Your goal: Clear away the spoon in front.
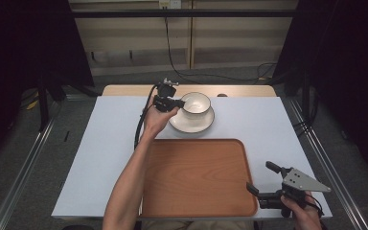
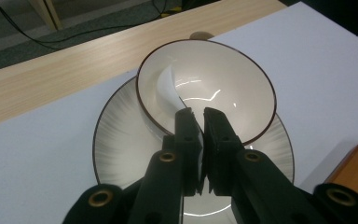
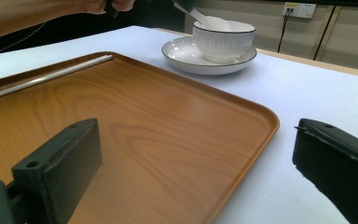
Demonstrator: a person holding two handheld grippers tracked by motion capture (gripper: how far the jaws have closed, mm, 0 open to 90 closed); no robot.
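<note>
This looks like a lab or recording studio rather than a home: black curtains (image 1: 24,43) flank the counter (image 1: 110,143), metal rails (image 1: 24,167) run along the floor by its side edges, and loose cables (image 1: 206,76) trail past its far edge towards a wall socket (image 1: 168,4).

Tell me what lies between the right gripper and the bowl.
The wooden tray, then bare white table cover, seen in the high view and the right gripper view.
</note>
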